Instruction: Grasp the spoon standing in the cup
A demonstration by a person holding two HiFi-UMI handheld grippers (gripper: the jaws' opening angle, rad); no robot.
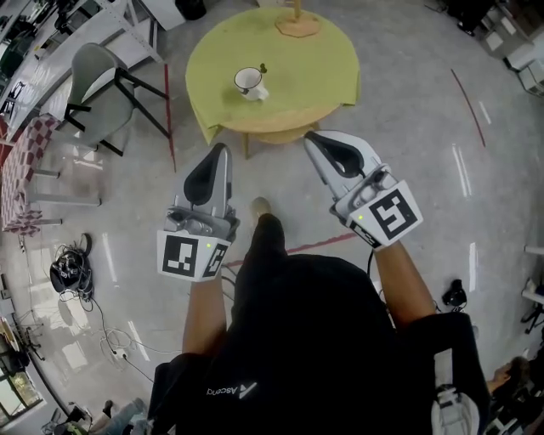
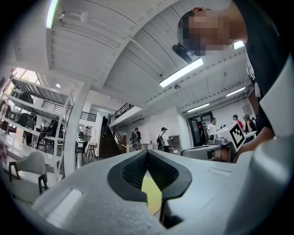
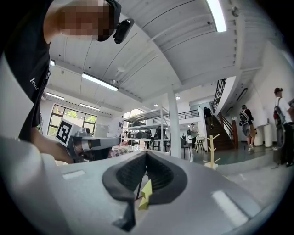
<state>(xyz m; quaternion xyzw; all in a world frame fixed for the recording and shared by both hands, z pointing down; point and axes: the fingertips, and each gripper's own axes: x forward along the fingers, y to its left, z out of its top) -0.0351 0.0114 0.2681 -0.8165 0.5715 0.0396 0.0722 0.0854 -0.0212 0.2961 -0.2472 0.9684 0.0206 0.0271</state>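
A white cup (image 1: 248, 81) stands on a round table with a yellow-green cloth (image 1: 314, 68), far ahead of me. A dark-handled spoon (image 1: 263, 68) stands in the cup and leans to the right. My left gripper (image 1: 223, 150) and right gripper (image 1: 310, 136) are held over the floor in front of the table, well short of the cup. Both point toward the table with jaws shut and nothing between them. In the left gripper view the left gripper (image 2: 147, 153) shows closed pads, with a sliver of the yellow cloth below them. The right gripper (image 3: 146, 153) looks the same in its own view.
A wooden stand (image 1: 297, 21) sits at the table's far edge. A grey chair (image 1: 95, 83) stands to the left, with cables and a headset (image 1: 68, 276) on the floor behind it. Red tape lines (image 1: 466, 102) cross the grey floor. People stand far off in the hall.
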